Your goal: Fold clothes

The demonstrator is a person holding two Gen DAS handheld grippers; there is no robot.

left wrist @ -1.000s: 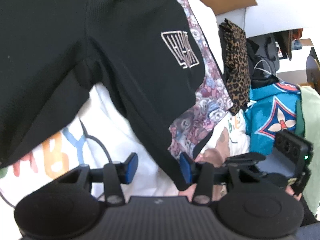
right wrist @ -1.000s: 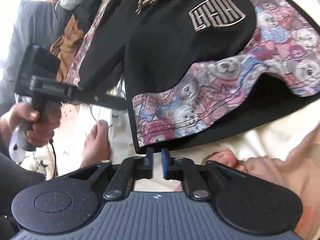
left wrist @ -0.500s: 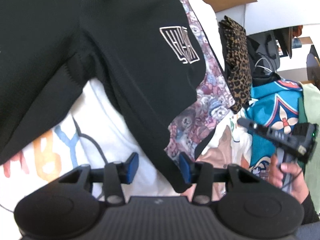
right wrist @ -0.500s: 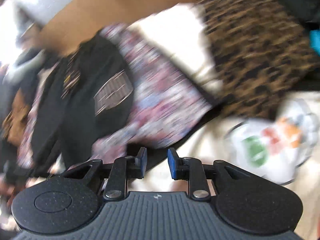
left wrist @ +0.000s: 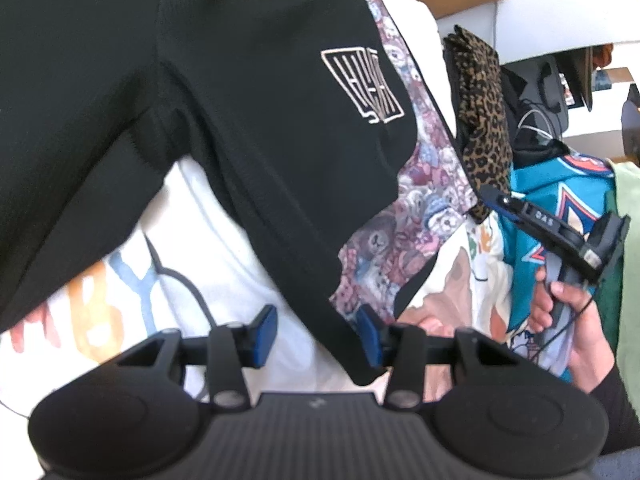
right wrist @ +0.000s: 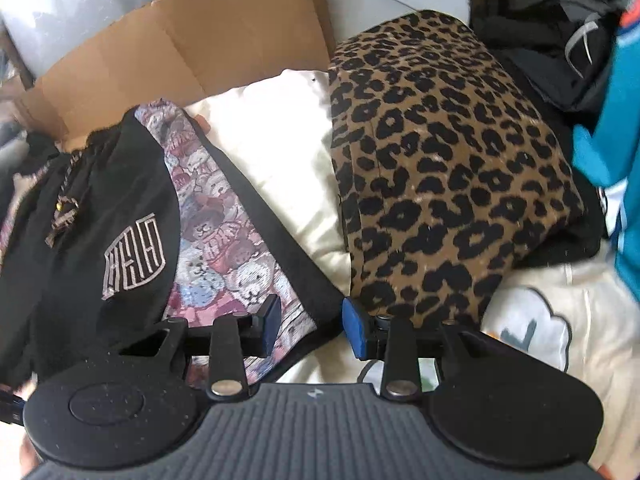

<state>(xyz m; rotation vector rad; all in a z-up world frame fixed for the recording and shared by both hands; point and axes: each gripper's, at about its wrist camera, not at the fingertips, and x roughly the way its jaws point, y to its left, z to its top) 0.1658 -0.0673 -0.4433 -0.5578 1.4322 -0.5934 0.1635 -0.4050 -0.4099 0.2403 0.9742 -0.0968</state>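
Both grippers: jaws apart, nothing gripped.
Your left gripper (left wrist: 318,334) stands half open, the black shorts (left wrist: 248,120) hem between its pads; your right gripper (right wrist: 310,326) is opening over the hem.

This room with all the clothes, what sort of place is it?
Probably a home bedroom: garments like the black shorts and a leopard-print piece lie on white bedding, with a cardboard box behind.

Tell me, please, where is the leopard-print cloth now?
In the right wrist view, the leopard-print cloth lies right of centre on the cream bedding, beyond the right gripper, between the black shorts and the teal garment.
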